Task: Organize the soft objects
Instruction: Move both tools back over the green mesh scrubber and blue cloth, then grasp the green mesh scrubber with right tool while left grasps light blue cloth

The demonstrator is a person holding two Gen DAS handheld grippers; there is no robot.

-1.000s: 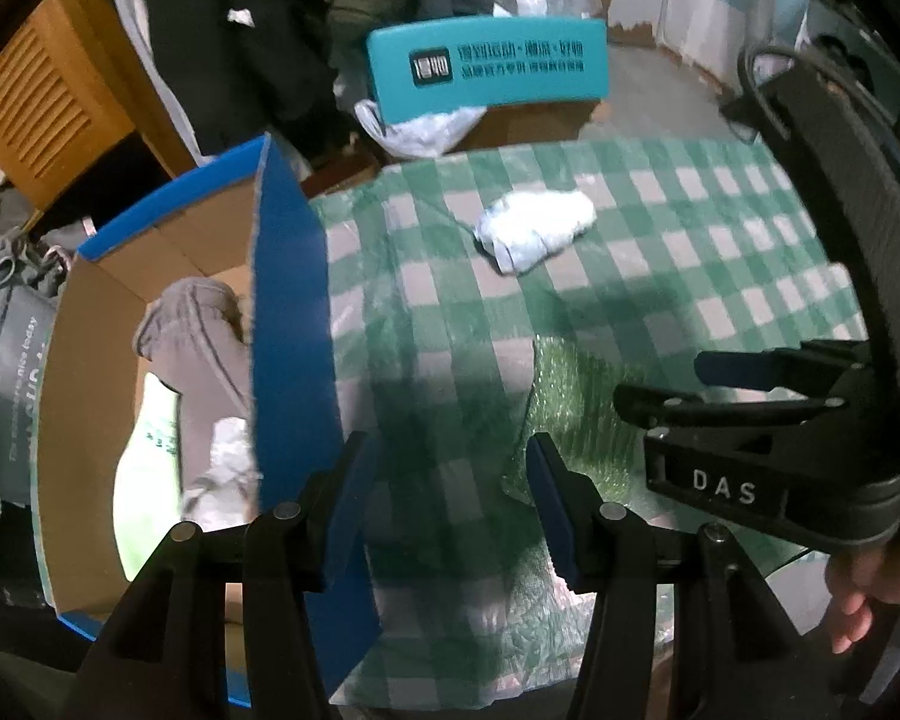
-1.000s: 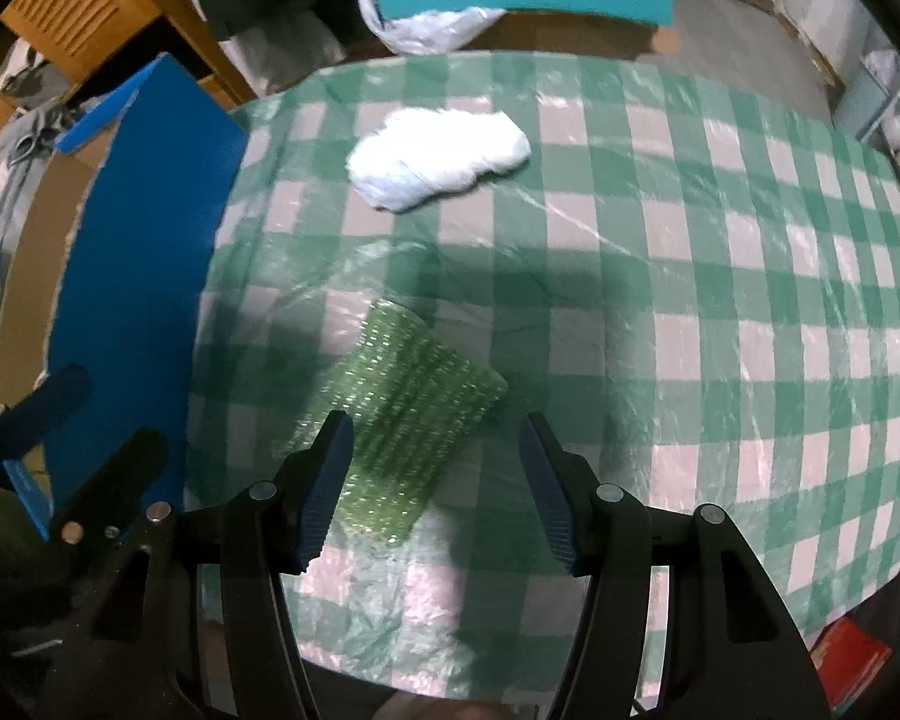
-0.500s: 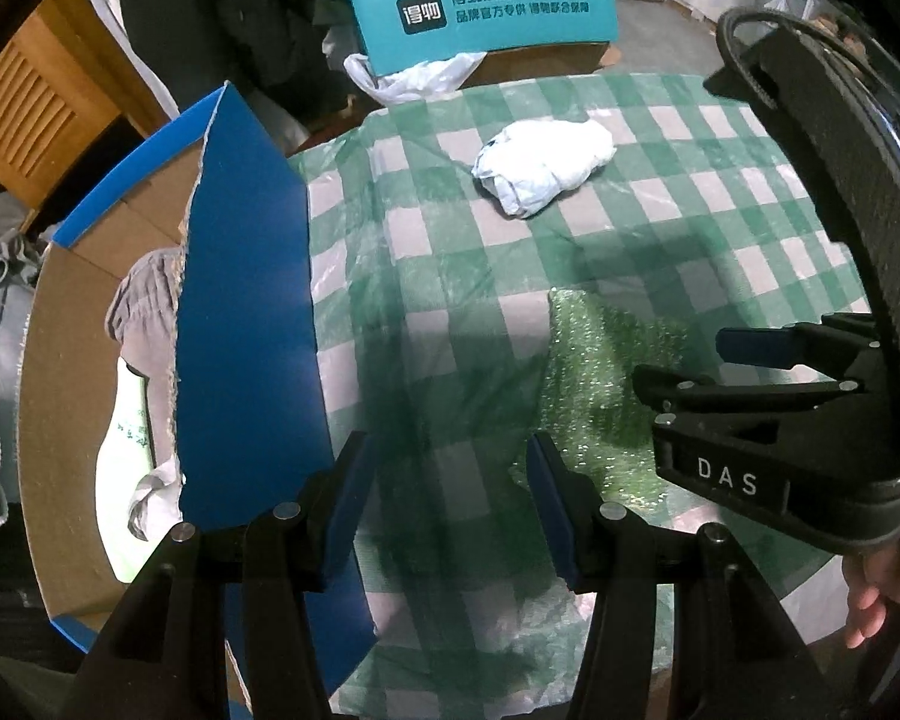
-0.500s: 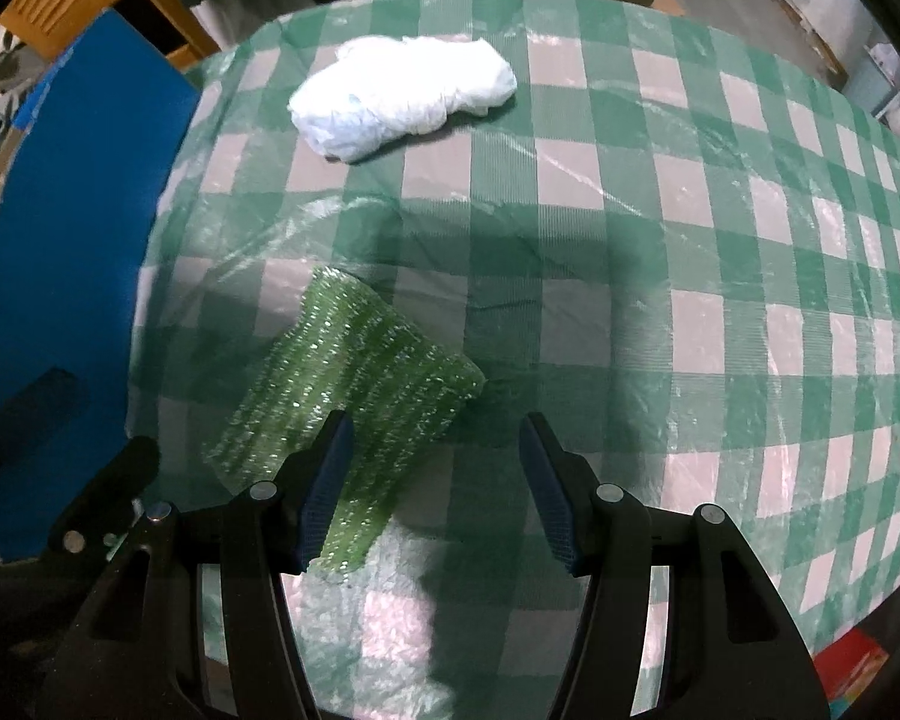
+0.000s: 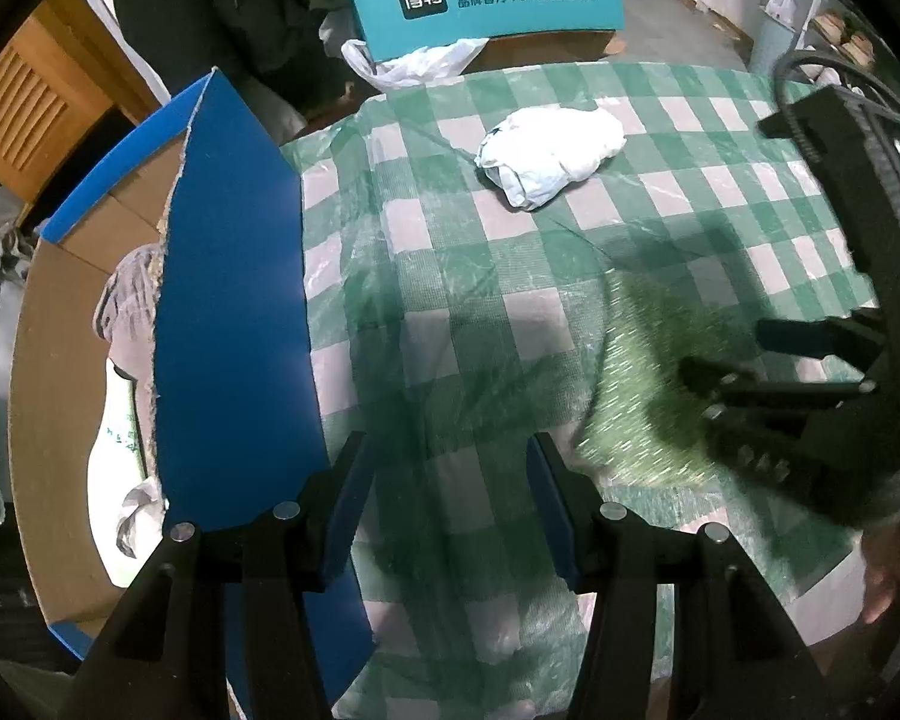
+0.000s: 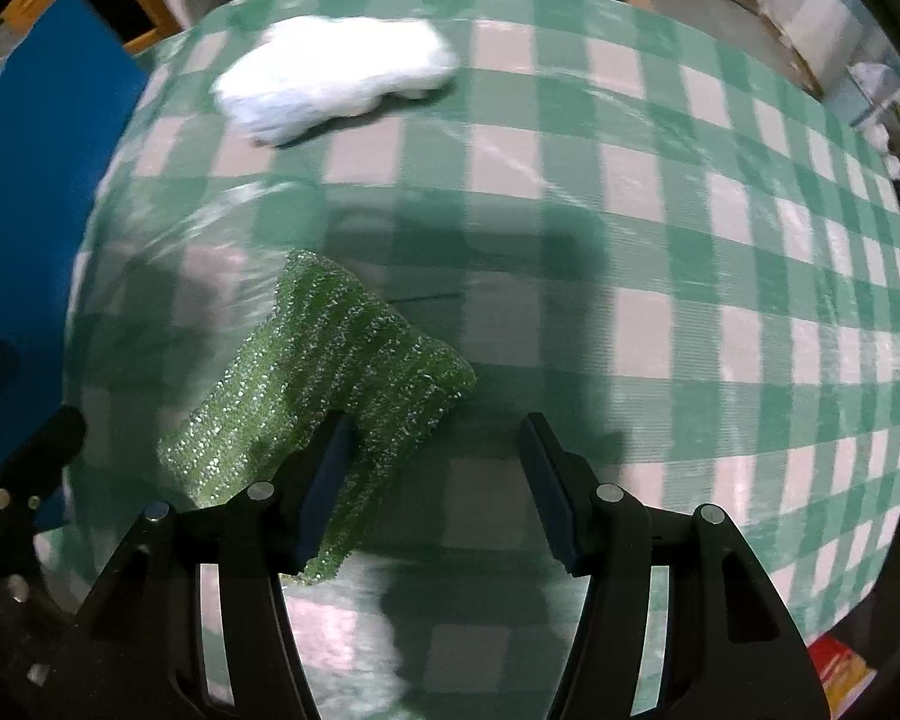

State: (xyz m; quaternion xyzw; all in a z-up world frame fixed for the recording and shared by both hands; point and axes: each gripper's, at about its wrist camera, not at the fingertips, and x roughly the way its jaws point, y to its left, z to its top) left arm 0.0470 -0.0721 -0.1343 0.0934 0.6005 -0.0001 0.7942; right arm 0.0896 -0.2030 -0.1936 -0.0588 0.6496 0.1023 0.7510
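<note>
A: The right gripper (image 6: 432, 480) hangs spread wide over the checked tablecloth (image 6: 690, 240) with nothing between its jaws. The green sparkly cloth (image 6: 330, 384) lies under and just left of its left finger, so it is not centred in the gap.

B: So if the jaws close there, they may catch only a corner, or pinch the plastic-covered tablecloth along with it?

A: That is the risk. A soft piece held by one edge could slip free on the way to the cardboard box (image 5: 60, 360), which stands to the left beyond its raised blue flap (image 5: 234, 324).

B: And the left gripper (image 5: 444, 504)?

A: Also wide open and empty, above bare tablecloth, with the flap just to its left. The white bundle (image 6: 330, 84) lies well ahead of both.

B: What differs from a second ago?

A: The right gripper has shifted rightward; the green cloth then sat nearly between its fingers. The left view now shows less of the box's inside.
</note>
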